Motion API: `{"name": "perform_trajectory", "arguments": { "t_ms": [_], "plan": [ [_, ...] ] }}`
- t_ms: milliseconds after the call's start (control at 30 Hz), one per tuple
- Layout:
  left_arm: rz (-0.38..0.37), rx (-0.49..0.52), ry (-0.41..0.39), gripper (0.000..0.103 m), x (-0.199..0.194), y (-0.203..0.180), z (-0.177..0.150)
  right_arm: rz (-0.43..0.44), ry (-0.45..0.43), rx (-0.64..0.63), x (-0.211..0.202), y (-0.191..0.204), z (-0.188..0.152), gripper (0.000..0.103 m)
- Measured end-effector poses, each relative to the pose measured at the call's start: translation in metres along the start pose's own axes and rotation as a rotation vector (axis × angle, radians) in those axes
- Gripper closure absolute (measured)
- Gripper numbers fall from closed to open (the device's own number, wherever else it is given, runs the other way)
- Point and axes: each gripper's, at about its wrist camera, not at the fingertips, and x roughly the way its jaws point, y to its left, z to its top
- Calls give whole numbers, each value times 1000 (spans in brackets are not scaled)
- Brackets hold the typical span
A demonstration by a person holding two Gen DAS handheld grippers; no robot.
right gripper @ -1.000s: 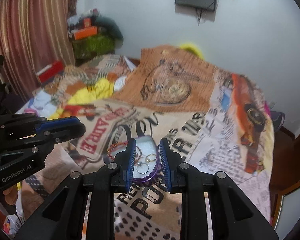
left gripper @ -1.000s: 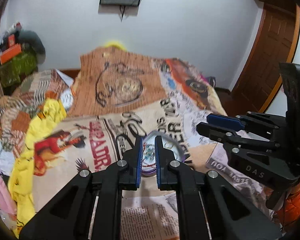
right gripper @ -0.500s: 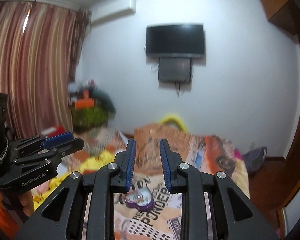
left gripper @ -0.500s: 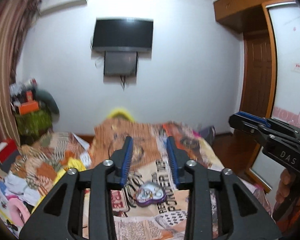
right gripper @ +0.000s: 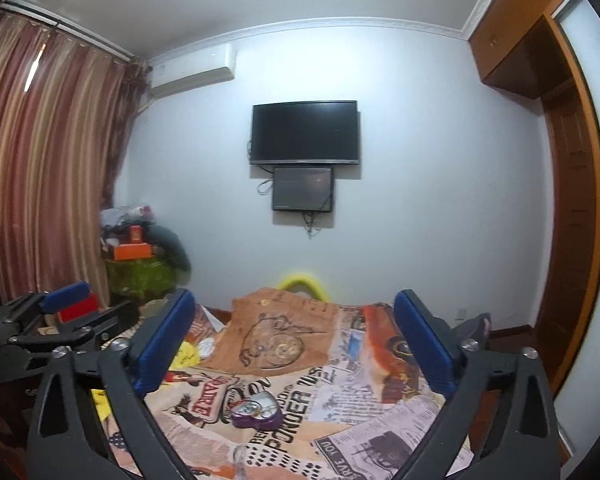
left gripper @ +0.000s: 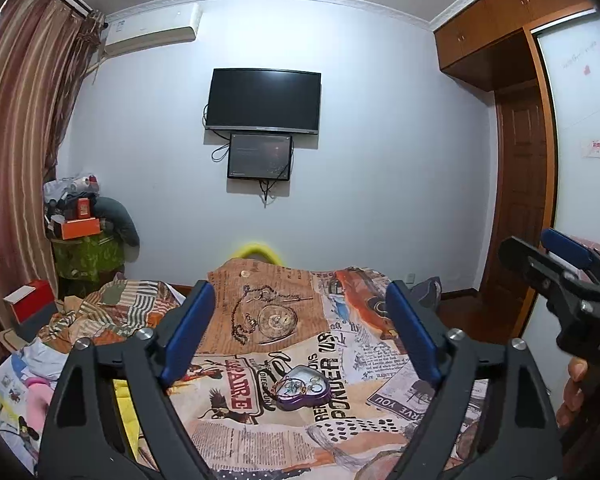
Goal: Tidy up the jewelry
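A purple heart-shaped jewelry box (left gripper: 302, 389) lies open on the bed with rings and a chain inside; it also shows in the right wrist view (right gripper: 257, 413). My left gripper (left gripper: 300, 332) is open wide and empty, held well above and back from the box. My right gripper (right gripper: 300, 342) is also open wide and empty, raised above the bed. Each gripper shows in the other's view: the right gripper (left gripper: 548, 256) at the right edge, the left gripper (right gripper: 80, 308) at the left edge.
The bed carries a printed newspaper-pattern sheet (left gripper: 340, 344) with crumpled clothes (left gripper: 100, 320) on its left side. A TV (left gripper: 264, 100) hangs on the far wall. Boxes and bags (left gripper: 80, 236) are stacked by the curtain; a wooden wardrobe (left gripper: 520, 160) stands on the right.
Both grippers have pulled up and back from the jewelry box and tilted up toward the wall. Both jaws have opened from nearly closed to wide.
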Motion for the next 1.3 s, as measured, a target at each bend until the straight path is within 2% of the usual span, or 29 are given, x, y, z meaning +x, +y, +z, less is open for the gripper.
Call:
{"name": "perform_trajectory", "arguments": {
  "t_ms": [867, 1033, 1300],
  "plan": [
    [20, 14, 67, 14, 19, -9, -12, 23, 87, 34, -7, -15, -13, 3],
    [23, 6, 68, 9, 20, -8, -14, 26, 94, 32, -8, -15, -11, 3],
    [27, 13, 64, 7, 21, -11, -13, 27, 99, 32, -10, -17, -10, 3]
  ]
}}
